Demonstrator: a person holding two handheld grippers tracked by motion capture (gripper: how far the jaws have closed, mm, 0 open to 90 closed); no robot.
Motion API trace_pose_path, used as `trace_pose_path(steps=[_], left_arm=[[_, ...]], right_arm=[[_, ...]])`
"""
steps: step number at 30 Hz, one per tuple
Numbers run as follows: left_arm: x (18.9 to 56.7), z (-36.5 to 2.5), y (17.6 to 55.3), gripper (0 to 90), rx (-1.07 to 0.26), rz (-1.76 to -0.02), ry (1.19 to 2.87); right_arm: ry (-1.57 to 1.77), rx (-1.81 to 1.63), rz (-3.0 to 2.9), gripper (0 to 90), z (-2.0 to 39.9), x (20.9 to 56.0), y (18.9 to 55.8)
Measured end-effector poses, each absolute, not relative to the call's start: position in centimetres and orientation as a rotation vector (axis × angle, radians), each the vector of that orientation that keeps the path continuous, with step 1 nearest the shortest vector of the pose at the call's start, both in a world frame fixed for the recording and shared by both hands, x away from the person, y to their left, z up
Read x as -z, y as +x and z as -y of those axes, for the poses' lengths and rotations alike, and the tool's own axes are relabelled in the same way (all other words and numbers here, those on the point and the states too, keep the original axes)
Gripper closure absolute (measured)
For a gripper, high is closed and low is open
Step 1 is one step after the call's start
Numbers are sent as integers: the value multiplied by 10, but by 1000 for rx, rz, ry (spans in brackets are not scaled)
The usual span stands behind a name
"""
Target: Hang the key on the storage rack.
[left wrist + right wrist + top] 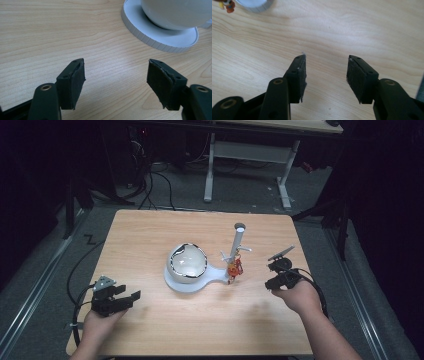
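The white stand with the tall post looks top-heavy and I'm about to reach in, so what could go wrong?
The tall white post rises from the narrow end of the flat white plastic base; a bump from the open right gripper might tip it. The round white bowl merely sits on the base, so the open left gripper could nudge it off. The small orange figure could be knocked loose.

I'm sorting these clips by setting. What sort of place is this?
Probably a lab or recording room, not a home: a lone wooden table on grey carpet, loose cables trailing across the floor, a height-adjustable desk frame behind, and dark surroundings.
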State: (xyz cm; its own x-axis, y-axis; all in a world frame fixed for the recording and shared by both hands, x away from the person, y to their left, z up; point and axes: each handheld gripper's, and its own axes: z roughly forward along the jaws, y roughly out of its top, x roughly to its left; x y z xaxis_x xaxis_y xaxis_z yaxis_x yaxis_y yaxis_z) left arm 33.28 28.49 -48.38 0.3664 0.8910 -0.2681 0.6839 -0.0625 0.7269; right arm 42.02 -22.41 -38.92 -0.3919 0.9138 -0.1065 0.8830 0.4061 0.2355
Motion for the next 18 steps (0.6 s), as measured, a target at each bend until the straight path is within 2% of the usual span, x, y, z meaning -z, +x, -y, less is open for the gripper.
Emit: trace_pose_path(steps=[9,18], left_arm=[[486,-281,333,311,-306,-1374,1828],[488,-272,333,311,-299,-1360,1862]], right_arm=[[1703,-362,-2322,463,245,432,395],[1650,-561,-2157,454,260,468,354]])
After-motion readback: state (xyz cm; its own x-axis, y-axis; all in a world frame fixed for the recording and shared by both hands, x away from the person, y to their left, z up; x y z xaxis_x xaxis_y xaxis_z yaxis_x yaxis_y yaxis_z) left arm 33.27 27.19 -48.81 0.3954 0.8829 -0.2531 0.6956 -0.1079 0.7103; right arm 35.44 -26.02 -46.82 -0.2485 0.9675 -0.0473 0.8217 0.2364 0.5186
